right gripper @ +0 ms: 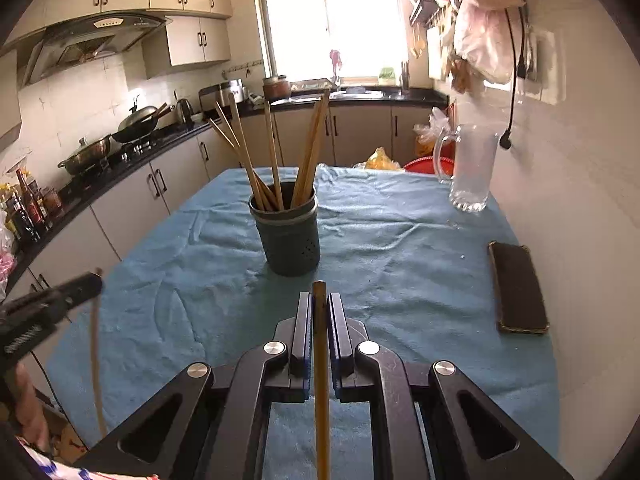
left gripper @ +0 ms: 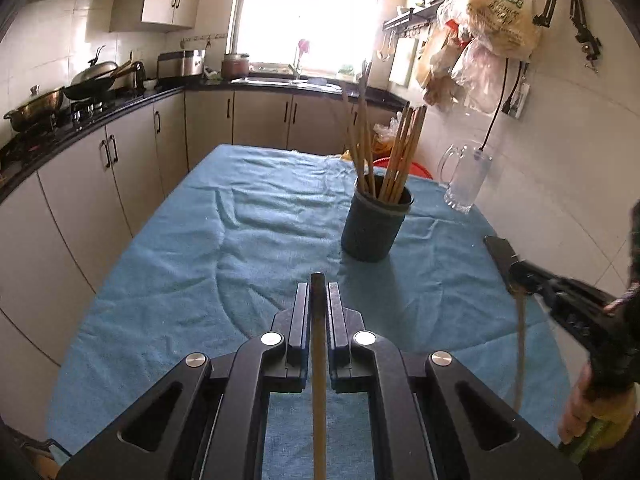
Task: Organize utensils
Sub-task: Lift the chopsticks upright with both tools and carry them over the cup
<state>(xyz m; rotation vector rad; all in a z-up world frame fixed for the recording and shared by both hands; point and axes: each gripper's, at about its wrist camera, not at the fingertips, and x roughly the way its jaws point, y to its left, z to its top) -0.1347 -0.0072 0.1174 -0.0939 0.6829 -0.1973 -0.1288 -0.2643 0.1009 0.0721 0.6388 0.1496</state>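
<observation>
A dark green utensil holder (left gripper: 374, 224) stands on the blue towel-covered table (left gripper: 224, 248) with several wooden chopsticks (left gripper: 394, 152) upright in it. It also shows in the right wrist view (right gripper: 289, 236). My left gripper (left gripper: 319, 286) is shut on a wooden chopstick (left gripper: 319, 380) that runs back between the fingers, short of the holder. My right gripper (right gripper: 319, 296) is shut on another wooden chopstick (right gripper: 321, 380), also short of the holder. The right gripper shows in the left wrist view (left gripper: 508, 260), the left gripper in the right wrist view (right gripper: 86, 284).
A glass mug (right gripper: 470, 172) stands at the far right of the table by the wall. A black phone (right gripper: 518, 286) lies on the towel at the right. Kitchen counters with pans (left gripper: 88, 84) run along the left. Bags (left gripper: 492, 28) hang on the right wall.
</observation>
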